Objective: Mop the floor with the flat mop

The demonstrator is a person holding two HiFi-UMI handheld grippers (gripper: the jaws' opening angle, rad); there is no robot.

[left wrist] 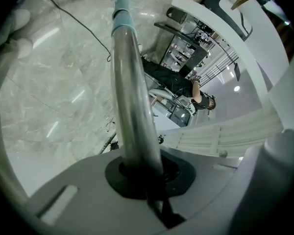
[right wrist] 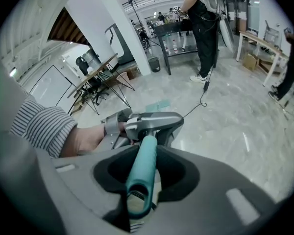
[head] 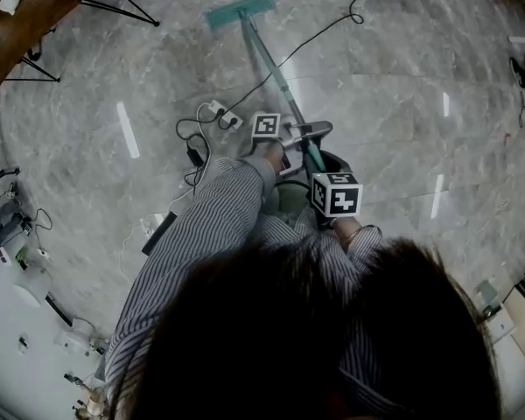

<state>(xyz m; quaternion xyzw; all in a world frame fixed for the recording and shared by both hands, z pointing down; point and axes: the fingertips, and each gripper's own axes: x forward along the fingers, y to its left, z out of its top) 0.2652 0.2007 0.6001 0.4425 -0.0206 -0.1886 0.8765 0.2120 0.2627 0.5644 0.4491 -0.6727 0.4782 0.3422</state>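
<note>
below, we saw the flat mop (head: 241, 10) resting its teal rectangular pad on the glossy, veined marble floor (head: 402, 103). our left hand-held gripper (left wrist: 146, 173) clamped its smooth steel pole; our right hand-held gripper (right wrist: 142, 180) clamped the rounded teal grip.

My right gripper (right wrist: 139, 199) tight around the teal mop handle (right wrist: 143, 165), lower centre; striped sleeve (right wrist: 41, 126) mid-left.

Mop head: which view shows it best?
Head view: the whole teal mop head lies flat on the floor at the pole's far end. The right gripper view shows it only as a small distant patch. The left gripper view shows the pole, not clearly the head.
</note>
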